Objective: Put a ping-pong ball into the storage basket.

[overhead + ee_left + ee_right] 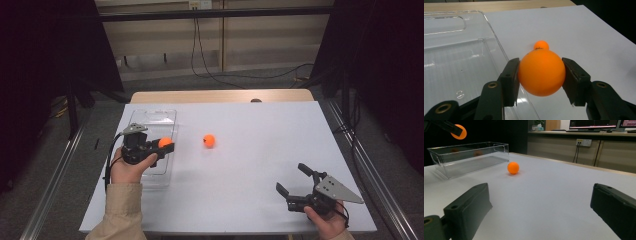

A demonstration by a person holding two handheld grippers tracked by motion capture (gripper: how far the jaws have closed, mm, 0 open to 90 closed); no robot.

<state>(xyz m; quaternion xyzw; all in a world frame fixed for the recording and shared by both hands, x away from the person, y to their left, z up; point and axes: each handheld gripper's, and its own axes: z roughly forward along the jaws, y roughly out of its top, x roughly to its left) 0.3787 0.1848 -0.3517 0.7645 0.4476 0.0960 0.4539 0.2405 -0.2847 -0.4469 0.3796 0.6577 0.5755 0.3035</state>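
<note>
Left tool clamping orange ball over clear tray's rim; right tool wide open, empty

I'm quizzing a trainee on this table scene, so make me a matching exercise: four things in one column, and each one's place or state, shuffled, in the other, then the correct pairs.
Column one:
1. left gripper
2. right gripper
3. loose orange ball
4. clear tray

Column two:
A. lies on the white table, nothing touching it
B. jaws wide apart, nothing between them
C. empty, at the table's left side
D. clamped on an orange ball at the tray's right edge

Pairs: 1-D, 2-B, 3-A, 4-C
</note>
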